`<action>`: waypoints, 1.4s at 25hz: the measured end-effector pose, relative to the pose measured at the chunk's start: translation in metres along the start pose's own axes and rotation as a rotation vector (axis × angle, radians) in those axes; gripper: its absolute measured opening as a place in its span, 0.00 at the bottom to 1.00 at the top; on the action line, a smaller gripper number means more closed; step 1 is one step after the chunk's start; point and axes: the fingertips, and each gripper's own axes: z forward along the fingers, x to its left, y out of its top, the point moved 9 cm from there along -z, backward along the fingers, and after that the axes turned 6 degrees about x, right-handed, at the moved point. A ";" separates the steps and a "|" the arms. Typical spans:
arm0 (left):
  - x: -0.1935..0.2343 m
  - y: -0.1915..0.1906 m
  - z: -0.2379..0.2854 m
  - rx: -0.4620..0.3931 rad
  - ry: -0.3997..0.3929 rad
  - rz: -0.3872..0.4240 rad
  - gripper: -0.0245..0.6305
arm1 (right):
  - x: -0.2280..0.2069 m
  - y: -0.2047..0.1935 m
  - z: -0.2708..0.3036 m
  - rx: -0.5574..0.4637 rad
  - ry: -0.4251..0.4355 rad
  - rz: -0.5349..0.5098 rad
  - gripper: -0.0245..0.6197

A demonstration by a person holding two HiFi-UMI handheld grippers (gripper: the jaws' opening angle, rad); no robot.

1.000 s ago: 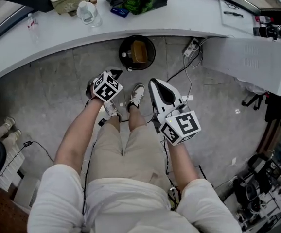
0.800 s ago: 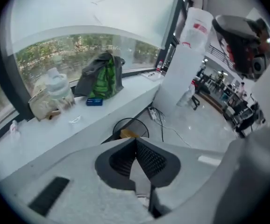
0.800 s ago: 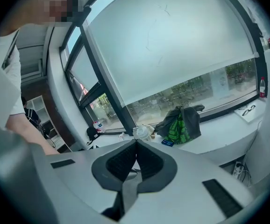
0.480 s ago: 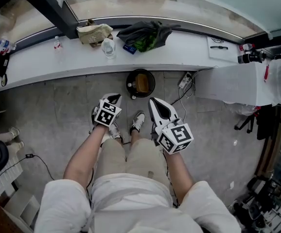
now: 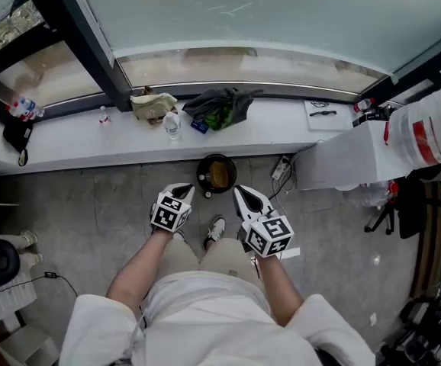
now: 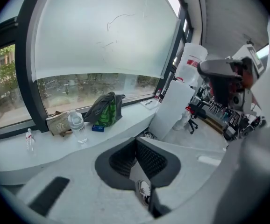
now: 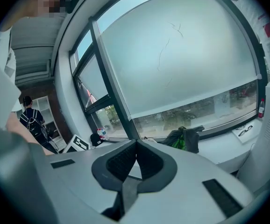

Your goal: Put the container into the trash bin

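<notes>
Left gripper (image 5: pixel 183 193) and right gripper (image 5: pixel 240 193) side by side above the floor, both jaws closed, empty, bin (image 5: pixel 202 176) just beyond, bottle (image 5: pixel 172 125) on far ledge (image 5: pixel 75 139)

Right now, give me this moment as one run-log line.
left gripper: shut, empty | right gripper: shut, empty | trash bin: on floor by counter, brown item inside | water bottle: upright on counter

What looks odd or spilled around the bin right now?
Nothing stands out. The bin stands upright below the ledge with a brown item inside, no spill around it. The left gripper and right gripper are shut and empty.
</notes>
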 end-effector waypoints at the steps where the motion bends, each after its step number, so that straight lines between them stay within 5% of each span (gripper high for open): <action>1: -0.006 0.003 -0.004 -0.016 -0.002 -0.006 0.06 | -0.003 0.001 -0.006 0.001 -0.010 0.000 0.04; 5: -0.017 0.019 -0.024 -0.106 0.023 -0.035 0.06 | -0.013 0.009 -0.021 -0.016 -0.038 -0.017 0.04; 10: -0.017 0.045 -0.053 -0.189 0.070 0.022 0.06 | -0.014 0.032 -0.026 -0.060 -0.046 -0.046 0.04; 19: -0.013 0.103 -0.124 -0.435 0.125 0.050 0.06 | 0.000 0.074 -0.039 -0.137 0.043 -0.143 0.04; 24: -0.008 0.135 -0.164 -0.560 0.149 0.085 0.06 | -0.005 0.099 -0.050 -0.207 0.008 -0.163 0.04; 29: -0.003 0.156 -0.185 -0.595 0.172 0.163 0.06 | -0.017 0.127 -0.065 -0.284 -0.052 -0.172 0.04; 35: -0.006 0.179 -0.212 -0.700 0.127 0.149 0.06 | -0.030 0.147 -0.081 -0.346 -0.092 -0.169 0.04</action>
